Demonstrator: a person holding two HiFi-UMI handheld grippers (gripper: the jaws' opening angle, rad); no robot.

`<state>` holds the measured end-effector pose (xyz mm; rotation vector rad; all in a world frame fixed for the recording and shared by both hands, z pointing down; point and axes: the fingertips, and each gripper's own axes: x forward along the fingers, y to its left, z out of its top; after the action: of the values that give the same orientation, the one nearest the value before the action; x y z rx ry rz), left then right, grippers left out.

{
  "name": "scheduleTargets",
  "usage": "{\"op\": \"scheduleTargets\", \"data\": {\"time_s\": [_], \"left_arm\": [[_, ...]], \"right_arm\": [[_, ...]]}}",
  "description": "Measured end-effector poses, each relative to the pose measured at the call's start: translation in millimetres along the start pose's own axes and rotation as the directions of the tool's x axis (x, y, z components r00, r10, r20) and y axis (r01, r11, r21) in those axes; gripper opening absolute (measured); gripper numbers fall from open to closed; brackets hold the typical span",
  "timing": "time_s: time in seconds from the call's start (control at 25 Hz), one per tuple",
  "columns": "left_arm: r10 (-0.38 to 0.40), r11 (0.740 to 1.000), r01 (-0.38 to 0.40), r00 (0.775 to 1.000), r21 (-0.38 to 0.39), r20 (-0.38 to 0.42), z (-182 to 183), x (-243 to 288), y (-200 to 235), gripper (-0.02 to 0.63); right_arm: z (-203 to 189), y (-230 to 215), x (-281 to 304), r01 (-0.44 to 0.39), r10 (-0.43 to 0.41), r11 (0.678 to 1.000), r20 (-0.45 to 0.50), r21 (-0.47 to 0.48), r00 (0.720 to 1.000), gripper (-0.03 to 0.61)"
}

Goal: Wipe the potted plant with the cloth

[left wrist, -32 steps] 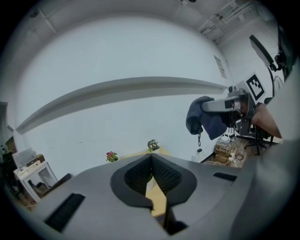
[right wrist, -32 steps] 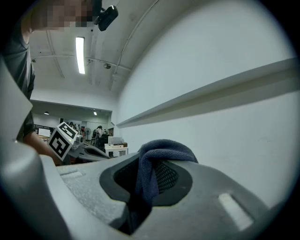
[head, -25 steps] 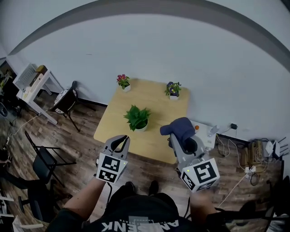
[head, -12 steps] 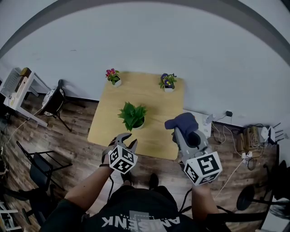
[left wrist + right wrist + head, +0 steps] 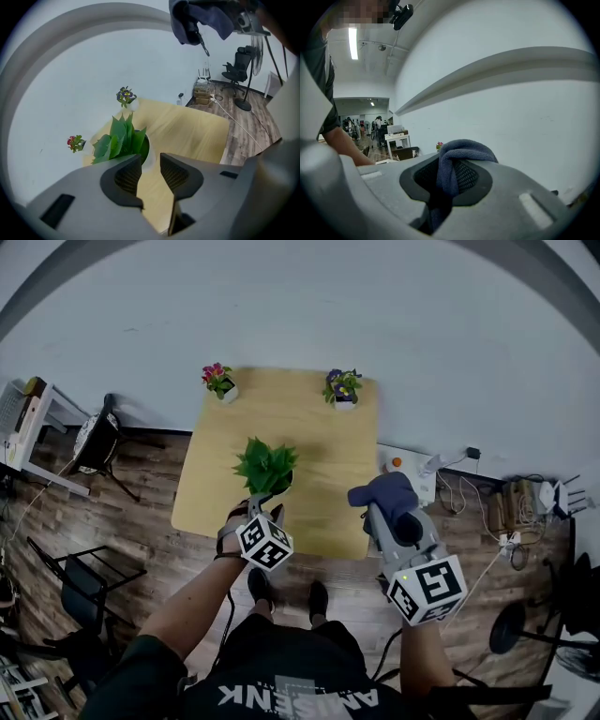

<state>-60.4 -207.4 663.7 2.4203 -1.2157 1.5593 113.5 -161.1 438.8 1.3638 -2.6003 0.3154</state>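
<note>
A green leafy potted plant (image 5: 265,465) in a white pot stands near the front middle of the light wooden table (image 5: 309,437). My left gripper (image 5: 265,512) hangs just in front of it, open, with nothing between its fingers. In the left gripper view the plant (image 5: 121,138) sits just beyond the open left gripper (image 5: 150,171). My right gripper (image 5: 386,507) is held off the table's front right corner, shut on a dark blue cloth (image 5: 382,491). The right gripper view shows the cloth (image 5: 457,161) bunched between the jaws of the right gripper (image 5: 447,176).
Two small flower pots stand at the table's far edge, a pink one (image 5: 217,380) on the left and a purple one (image 5: 342,386) on the right. A wall runs behind the table. A chair (image 5: 94,442) and a white side table (image 5: 28,423) stand left. Cables (image 5: 520,512) lie right.
My left gripper has dropped and moved forward to the green plant, and its jaws have opened. The right gripper has sunk a little with the cloth still in it.
</note>
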Motion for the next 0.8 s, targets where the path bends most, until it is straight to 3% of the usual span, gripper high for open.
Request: {"op": "scheduleTargets", "data": {"time_s": [0.28, 0.44, 0.8], "left_arm": [[-0.001, 0.995, 0.010, 0.996, 0.103, -0.094, -10, 30, 10, 0.127], [-0.032, 0.983, 0.057, 0.989, 0.176, -0.142, -16, 39, 8, 0.125], [-0.005, 0.941, 0.055, 0.989, 0.334, -0.151, -25, 42, 7, 0.066]], "right_arm": [[-9, -5, -1, 0.010, -0.010, 1.000, -0.014, 0.006, 1.000, 0.052], [-13, -10, -3, 0.021, -0.021, 1.000, -0.017, 0.018, 1.000, 0.052], [-21, -8, 5, 0.010, -0.009, 0.999, -0.023, 0.035, 1.000, 0.052]]}}
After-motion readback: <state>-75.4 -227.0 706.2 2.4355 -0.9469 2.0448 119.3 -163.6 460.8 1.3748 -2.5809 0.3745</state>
